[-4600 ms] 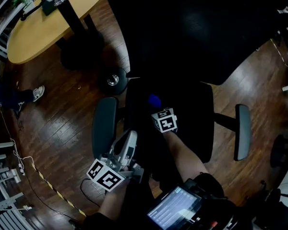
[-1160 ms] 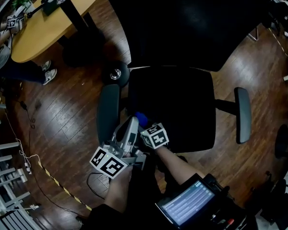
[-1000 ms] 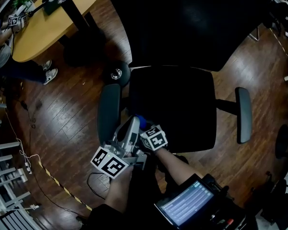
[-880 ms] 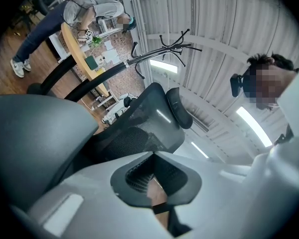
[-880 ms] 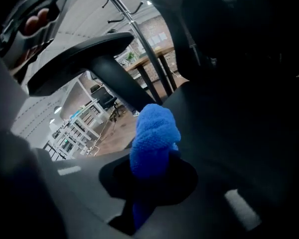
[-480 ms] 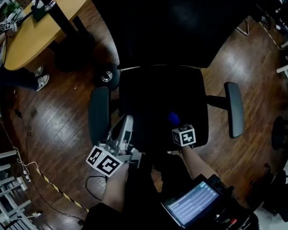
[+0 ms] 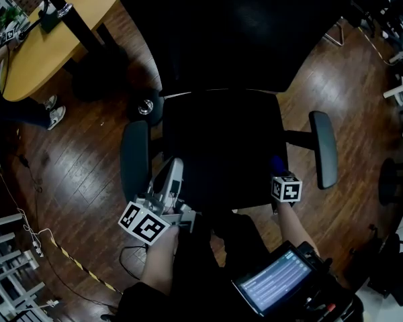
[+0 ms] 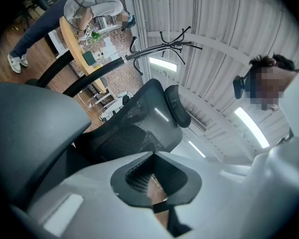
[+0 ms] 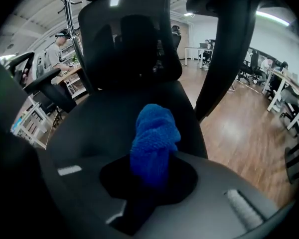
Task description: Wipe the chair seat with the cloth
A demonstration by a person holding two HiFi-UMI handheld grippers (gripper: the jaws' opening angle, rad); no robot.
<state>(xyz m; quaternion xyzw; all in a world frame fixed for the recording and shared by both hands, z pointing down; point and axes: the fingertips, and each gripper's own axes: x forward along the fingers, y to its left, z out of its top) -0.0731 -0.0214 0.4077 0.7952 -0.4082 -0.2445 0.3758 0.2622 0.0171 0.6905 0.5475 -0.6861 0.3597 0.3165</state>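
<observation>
1. At the front right corner of the seat (image 7: 221, 146), the right gripper (image 7: 280, 176) pinches a blue cloth (image 7: 277, 164), with its black jaws clamped on the bunched fabric.
2. Seen from the right gripper view, the cloth juts out past the jaws over the dark seat and points toward the backrest (image 7: 228, 32). Whether it touches the seat cannot be told.
3. Just beside the cloth, on the outer side, runs the right armrest (image 7: 322, 149).
4. Off the seat's front left corner, the left gripper (image 7: 174, 168) hangs just beside the left armrest (image 7: 134, 159). Its white jaws are pressed together on nothing.
5. Seen from the left gripper view, that armrest fills the left side as a close grey slab, and the mesh backrest rises beyond the closed jaws.
6. Around the chair lies a dark wooden floor (image 7: 80, 159).
7. Well apart from the chair, at the upper left of the head view, stands a light wooden table (image 7: 47, 45). A person (image 7: 27, 109) in white shoes stands next to it.
</observation>
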